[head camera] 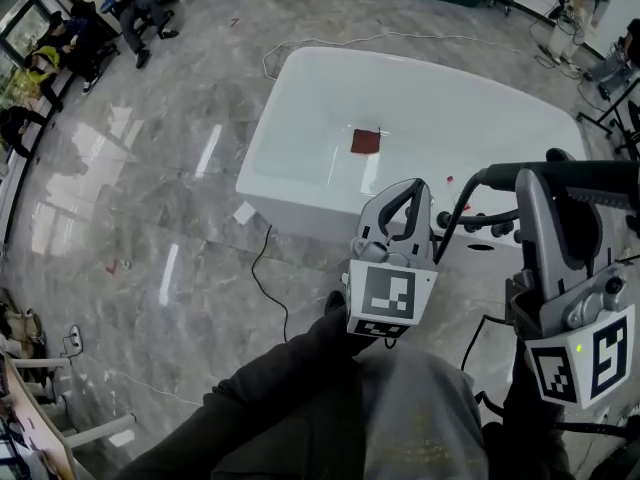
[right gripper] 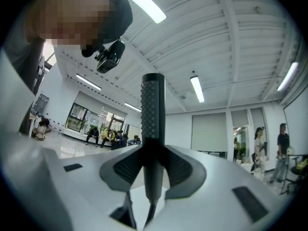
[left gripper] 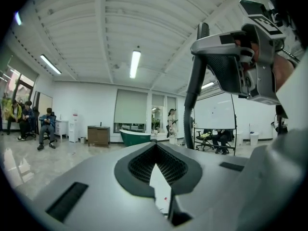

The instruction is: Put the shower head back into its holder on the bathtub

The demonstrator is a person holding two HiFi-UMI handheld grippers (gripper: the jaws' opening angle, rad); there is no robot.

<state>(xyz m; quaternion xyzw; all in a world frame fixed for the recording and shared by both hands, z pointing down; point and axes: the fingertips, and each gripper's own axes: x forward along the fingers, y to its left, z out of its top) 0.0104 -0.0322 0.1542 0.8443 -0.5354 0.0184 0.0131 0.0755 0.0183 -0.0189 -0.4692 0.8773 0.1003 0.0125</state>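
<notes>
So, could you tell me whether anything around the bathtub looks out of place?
Yes: a dark red square lies on the bottom of the white bathtub and looks like a stray item. A small white scrap also sits on the floor by the tub's near corner. What either is, I cannot tell.

Bright ceiling tube lights point(left gripper: 135, 64) glare off the glossy floor point(head camera: 200, 158); fisheye edges darken and bend

The bathtub point(head camera: 262, 158) stands before you, a square patch point(head camera: 366, 141) in it. Your left gripper point(head camera: 408, 196) is at its near end, and to its right your right gripper point(head camera: 535, 180) grips the shower head point(head camera: 585, 175).
</notes>
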